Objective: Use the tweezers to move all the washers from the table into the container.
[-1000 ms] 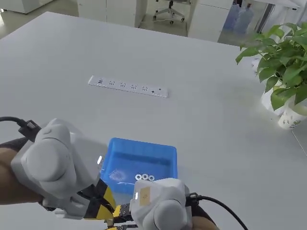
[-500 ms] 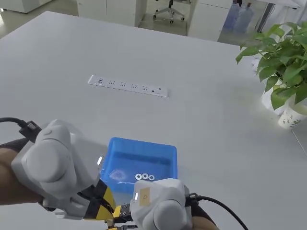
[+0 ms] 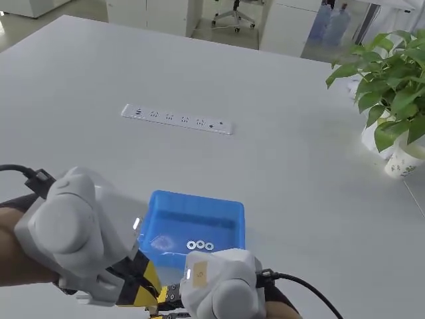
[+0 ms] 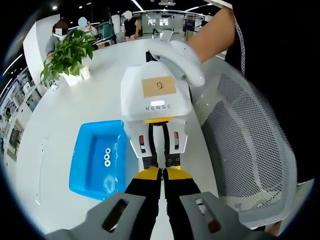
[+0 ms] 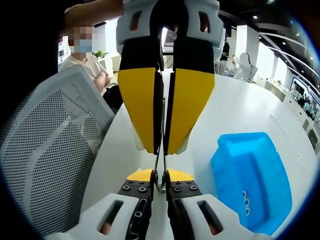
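Nothing much shifted since second ago: left gripper (image 4: 162,172) and right gripper (image 5: 160,177) meet tip to tip at near table (image 3: 279,179) edge, both sets of jaws narrow, pinching one tweezers (image 5: 160,160). Three washers (image 3: 200,246) lie inside one blue container (image 3: 192,201) just beyond. One power strip (image 3: 176,120) mid-table, one potted plant (image 3: 388,80) at right edge; wide open white surface around container

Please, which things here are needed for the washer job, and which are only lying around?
For the job:
tweezers
three washers, already inside
blue container

Just lying about:
power strip
potted plant
mesh chair
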`<state>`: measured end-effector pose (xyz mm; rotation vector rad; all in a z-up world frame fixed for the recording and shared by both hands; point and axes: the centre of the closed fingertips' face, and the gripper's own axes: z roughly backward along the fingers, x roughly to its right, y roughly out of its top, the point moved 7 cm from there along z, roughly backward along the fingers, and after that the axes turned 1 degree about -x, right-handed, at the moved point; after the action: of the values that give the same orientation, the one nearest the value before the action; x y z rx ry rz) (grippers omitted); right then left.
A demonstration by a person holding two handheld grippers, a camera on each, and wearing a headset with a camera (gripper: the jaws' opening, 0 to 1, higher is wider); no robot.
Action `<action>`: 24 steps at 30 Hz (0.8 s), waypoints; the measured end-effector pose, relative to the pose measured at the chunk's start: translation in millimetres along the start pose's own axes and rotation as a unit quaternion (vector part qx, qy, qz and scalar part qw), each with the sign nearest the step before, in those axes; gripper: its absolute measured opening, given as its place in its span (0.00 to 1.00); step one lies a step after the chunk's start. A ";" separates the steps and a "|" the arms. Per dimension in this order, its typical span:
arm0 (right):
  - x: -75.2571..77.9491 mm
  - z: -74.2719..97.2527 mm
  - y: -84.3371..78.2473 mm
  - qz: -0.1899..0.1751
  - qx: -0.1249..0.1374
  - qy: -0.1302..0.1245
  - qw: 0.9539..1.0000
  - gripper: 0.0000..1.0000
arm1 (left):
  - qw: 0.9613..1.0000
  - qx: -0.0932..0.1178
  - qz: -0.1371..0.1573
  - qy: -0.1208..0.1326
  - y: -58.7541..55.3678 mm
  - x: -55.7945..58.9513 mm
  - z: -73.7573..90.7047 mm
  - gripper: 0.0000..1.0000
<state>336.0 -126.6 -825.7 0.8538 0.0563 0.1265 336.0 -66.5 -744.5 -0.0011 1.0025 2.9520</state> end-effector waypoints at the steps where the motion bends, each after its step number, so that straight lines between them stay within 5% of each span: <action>1: 0.0 0.0 0.0 0.000 0.000 0.000 1.000 0.10 | 1.000 0.000 0.000 0.000 0.0 0.0 0.0 0.05; 24: -0.4 0.9 -0.7 -0.010 0.002 -0.002 1.000 0.09 | 1.000 0.004 0.000 -0.002 1.1 0.7 -0.6 0.05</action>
<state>335.7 -127.7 -825.7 0.8570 0.0609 0.1053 335.3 -67.8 -744.2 0.0041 1.0133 2.9476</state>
